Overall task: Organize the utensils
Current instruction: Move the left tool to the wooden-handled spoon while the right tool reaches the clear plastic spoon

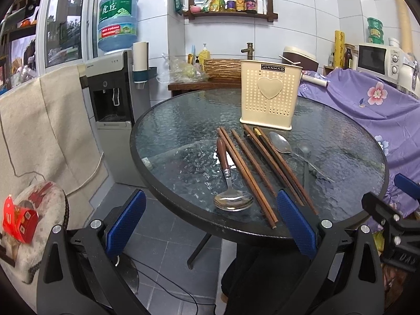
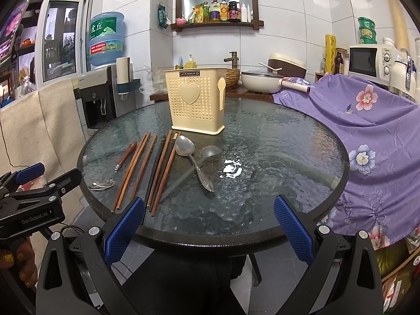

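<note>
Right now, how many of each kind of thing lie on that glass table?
Chopsticks: 7, as far as I can tell apart where they overlap
Spoons: 3
Cream utensil holder: 1
Total: 11

Surfaces: glass, plastic, wood, metal, cloth.

Table [image 1: 162, 141] top is rippled, glossy glass in a dark matt rim. Holder [image 1: 269, 97] is cream plastic, perforated, smooth, faintly glossy. Chopsticks [image 1: 248, 168] are wood, brown to near black, low sheen. Spoon [image 1: 228, 183] has a polished metal bowl and wood handle; second spoon [image 2: 193, 158] is dull, worn metal. Pads [image 2: 123, 229] are blue, knurled, on black matt plastic. Cloth [image 2: 367, 141] is purple, floral, creased.
</note>
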The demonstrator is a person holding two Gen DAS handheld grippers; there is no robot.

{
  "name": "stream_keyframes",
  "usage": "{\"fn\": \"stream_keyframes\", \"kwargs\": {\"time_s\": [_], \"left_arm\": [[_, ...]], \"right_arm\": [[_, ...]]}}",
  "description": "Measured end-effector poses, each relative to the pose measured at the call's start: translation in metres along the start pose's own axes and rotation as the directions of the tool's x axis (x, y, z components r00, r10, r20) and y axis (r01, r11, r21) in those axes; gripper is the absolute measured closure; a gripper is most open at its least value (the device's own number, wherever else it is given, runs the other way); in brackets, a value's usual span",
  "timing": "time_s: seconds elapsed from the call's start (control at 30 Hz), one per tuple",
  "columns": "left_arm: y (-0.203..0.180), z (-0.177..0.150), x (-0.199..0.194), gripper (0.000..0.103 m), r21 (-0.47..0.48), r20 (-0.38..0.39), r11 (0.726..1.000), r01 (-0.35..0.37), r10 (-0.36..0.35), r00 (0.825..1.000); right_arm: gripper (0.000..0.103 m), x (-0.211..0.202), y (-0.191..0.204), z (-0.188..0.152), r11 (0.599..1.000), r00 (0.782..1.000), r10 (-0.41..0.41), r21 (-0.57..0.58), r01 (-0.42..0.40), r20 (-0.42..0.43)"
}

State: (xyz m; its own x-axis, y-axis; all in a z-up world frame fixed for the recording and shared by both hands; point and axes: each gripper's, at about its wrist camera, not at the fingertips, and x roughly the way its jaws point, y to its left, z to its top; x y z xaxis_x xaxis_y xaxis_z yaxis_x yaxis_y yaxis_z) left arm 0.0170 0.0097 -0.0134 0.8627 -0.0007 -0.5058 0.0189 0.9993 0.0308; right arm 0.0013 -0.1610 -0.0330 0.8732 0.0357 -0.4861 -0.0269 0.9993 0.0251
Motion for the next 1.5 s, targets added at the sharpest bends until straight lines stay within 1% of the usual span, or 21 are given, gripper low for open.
{"fn": "stream_keyframes", "kwargs": {"time_s": [0.07, 0.17, 0.23, 0.3, 0.37, 0.43, 0.5, 0.53, 0.63, 0.7, 0.8, 0.9, 0.97, 1.03, 1.1, 1.2, 1.27, 1.37, 1.47, 1.5], "left_arm": [[0.001, 0.003, 0.006, 0.005, 0.014, -0.006, 1.0, -0.002, 0.002, 1.0], [0.004, 0.01, 0.012, 0.005, 0.026, -0.001, 1.0, 0.001, -0.001, 1.0], [0.007, 0.013, 0.019, 0.005, 0.028, -0.008, 1.0, -0.001, 0.002, 1.0], [0.01, 0.016, 0.029, 0.006, 0.033, -0.026, 0.999, 0.004, -0.003, 1.0], [0.012, 0.021, 0.039, 0.012, 0.045, -0.045, 0.999, 0.001, 0.001, 0.999], [0.018, 0.028, 0.053, 0.023, 0.05, -0.078, 0.999, 0.006, -0.002, 0.997], [0.021, 0.035, 0.065, 0.026, 0.053, -0.101, 0.998, 0.017, -0.011, 0.995], [0.022, 0.04, 0.072, 0.029, 0.061, -0.112, 0.998, 0.02, -0.013, 0.994], [0.02, 0.05, 0.09, 0.034, 0.078, -0.14, 0.996, 0.037, -0.025, 0.99], [0.021, 0.056, 0.102, 0.036, 0.082, -0.163, 0.995, 0.053, -0.039, 0.986], [0.02, 0.062, 0.121, 0.036, 0.088, -0.198, 0.994, 0.063, -0.044, 0.979], [0.019, 0.066, 0.134, 0.036, 0.089, -0.218, 0.994, 0.07, -0.049, 0.975], [0.019, 0.069, 0.143, 0.037, 0.092, -0.23, 0.993, 0.077, -0.054, 0.972], [0.018, 0.07, 0.149, 0.037, 0.096, -0.24, 0.992, 0.083, -0.057, 0.969], [0.019, 0.071, 0.154, 0.037, 0.095, -0.251, 0.992, 0.086, -0.06, 0.966], [0.023, 0.07, 0.161, 0.037, 0.082, -0.275, 0.992, 0.096, -0.07, 0.959], [0.024, 0.069, 0.162, 0.037, 0.08, -0.279, 0.991, 0.104, -0.078, 0.957], [0.023, 0.07, 0.161, 0.037, 0.077, -0.277, 0.989, 0.123, -0.097, 0.956], [0.018, 0.072, 0.161, 0.037, 0.095, -0.281, 0.986, 0.139, -0.108, 0.954], [0.015, 0.071, 0.162, 0.038, 0.103, -0.286, 0.985, 0.14, -0.105, 0.953]], "right_arm": [[0.006, 0.007, -0.001, 0.005, 1.0, 1.0, 0.013, -0.003, -0.013, -0.014], [0.006, 0.013, 0.0, 0.011, 0.999, 1.0, 0.018, -0.029, -0.018, -0.008], [0.009, 0.022, 0.0, 0.016, 0.999, 0.999, 0.032, -0.032, -0.033, -0.025], [0.015, 0.034, -0.002, 0.021, 0.999, 0.997, 0.046, -0.025, -0.047, -0.06], [0.021, 0.047, -0.006, 0.027, 0.999, 0.994, 0.039, -0.019, -0.041, -0.098], [0.024, 0.056, -0.009, 0.033, 0.999, 0.993, 0.026, -0.016, -0.028, -0.112], [0.026, 0.065, -0.01, 0.041, 1.0, 0.992, 0.013, -0.012, -0.015, -0.126], [0.027, 0.069, -0.01, 0.044, 1.0, 0.991, 0.013, -0.008, -0.014, -0.133], [0.033, 0.088, -0.009, 0.054, 1.0, 0.985, 0.005, 0.002, -0.005, -0.17], [0.041, 0.105, -0.009, 0.061, 1.0, 0.977, -0.006, 0.009, 0.008, -0.213], [0.044, 0.127, -0.01, 0.068, 0.999, 0.964, -0.017, 0.034, 0.027, -0.265], [0.044, 0.142, -0.005, 0.073, 0.998, 0.955, -0.016, 0.047, 0.031, -0.295], [0.044, 0.149, -0.004, 0.074, 0.998, 0.95, -0.027, 0.046, 0.044, -0.31], [0.044, 0.159, -0.003, 0.072, 0.997, 0.94, -0.029, 0.06, 0.052, -0.34], [0.047, 0.165, -0.003, 0.07, 0.996, 0.931, -0.027, 0.072, 0.057, -0.363], [0.049, 0.17, -0.001, 0.07, 0.995, 0.927, -0.046, 0.064, 0.075, -0.372], [0.05, 0.173, 0.001, 0.072, 0.995, 0.925, -0.051, 0.062, 0.08, -0.377], [0.051, 0.175, 0.004, 0.073, 0.994, 0.92, -0.079, 0.038, 0.101, -0.383], [0.053, 0.175, 0.006, 0.073, 0.994, 0.919, -0.083, 0.035, 0.104, -0.387], [0.054, 0.175, 0.006, 0.073, 0.994, 0.919, -0.084, 0.031, 0.104, -0.386]]}}
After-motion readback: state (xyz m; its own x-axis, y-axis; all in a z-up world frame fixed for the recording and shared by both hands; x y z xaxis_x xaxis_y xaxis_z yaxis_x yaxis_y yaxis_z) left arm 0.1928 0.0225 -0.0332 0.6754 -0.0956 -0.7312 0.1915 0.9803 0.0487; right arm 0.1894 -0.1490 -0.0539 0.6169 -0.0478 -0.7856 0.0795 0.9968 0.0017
